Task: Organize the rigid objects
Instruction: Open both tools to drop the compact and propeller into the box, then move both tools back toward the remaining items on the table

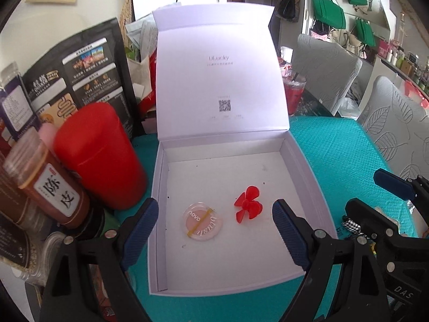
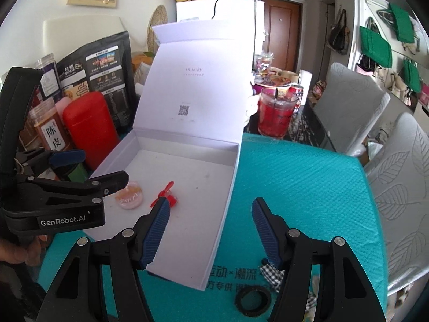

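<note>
At the far left of the bench [image 1: 335, 139], which carries a teal cover, stands a clear jar [image 1: 45, 182] with a Chinese label, and just right of it a red canister [image 1: 99, 155], in front of a black printed pouch [image 1: 80, 72]. Next comes the white box [image 1: 158, 214], its lid [image 1: 219, 75] standing upright at the back. The left gripper [image 1: 214, 228] hangs over the box's near edge with its jaws wide apart and nothing between them. On the box floor lie a round clear compact [image 1: 202, 224], crossed by a yellow band, and just to its right, not touching it, a red propeller [image 1: 246, 205]. The right gripper [image 2: 211, 230] is to the right of the box's near corner, above the bench, its jaws also wide and empty; its left finger overlaps the box's right side in the right wrist view. Below it on the cover lie a black ring [image 2: 252, 301] and, just beside that, a black-and-white checked item [image 2: 272, 273], partly hidden by the right finger. Further right stand grey leaf-patterned chairs [image 2: 402, 187].
</note>
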`<state>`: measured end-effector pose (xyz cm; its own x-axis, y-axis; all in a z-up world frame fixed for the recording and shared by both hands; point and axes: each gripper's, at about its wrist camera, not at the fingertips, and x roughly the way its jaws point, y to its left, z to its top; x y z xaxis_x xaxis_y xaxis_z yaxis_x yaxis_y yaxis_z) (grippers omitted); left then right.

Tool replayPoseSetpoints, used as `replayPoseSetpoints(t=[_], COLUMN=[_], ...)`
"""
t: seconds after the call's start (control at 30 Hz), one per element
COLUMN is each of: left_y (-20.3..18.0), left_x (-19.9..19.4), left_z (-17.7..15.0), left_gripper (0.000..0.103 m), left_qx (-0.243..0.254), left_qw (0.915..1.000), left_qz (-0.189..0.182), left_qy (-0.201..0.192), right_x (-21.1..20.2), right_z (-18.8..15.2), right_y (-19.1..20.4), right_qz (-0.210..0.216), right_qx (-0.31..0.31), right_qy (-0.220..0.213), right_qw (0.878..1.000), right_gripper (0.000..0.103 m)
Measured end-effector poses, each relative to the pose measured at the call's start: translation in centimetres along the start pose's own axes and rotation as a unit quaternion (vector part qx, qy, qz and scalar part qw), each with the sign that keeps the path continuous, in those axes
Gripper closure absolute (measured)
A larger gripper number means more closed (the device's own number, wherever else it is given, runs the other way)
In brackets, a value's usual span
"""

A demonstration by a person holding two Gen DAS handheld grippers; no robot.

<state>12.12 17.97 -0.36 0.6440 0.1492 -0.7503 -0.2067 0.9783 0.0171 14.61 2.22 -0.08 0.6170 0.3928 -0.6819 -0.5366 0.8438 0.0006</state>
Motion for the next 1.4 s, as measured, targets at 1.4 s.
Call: replayPoseSetpoints(t=[1.4], left_y=[-12.4], left_x=[-13.3], left_z=[-6.9], left_gripper=[0.015], left_qx=[0.095], left_qw=[0.9895], left_qz=[-0.088], left_qy=[-0.063], right_x=[-19.6], right_z=[-9.9], right_y=[-4.3], right_qz=[-0.087], right_qx=[0.032], right_qy=[-0.078], right_qw=[0.993], right_gripper=[0.037])
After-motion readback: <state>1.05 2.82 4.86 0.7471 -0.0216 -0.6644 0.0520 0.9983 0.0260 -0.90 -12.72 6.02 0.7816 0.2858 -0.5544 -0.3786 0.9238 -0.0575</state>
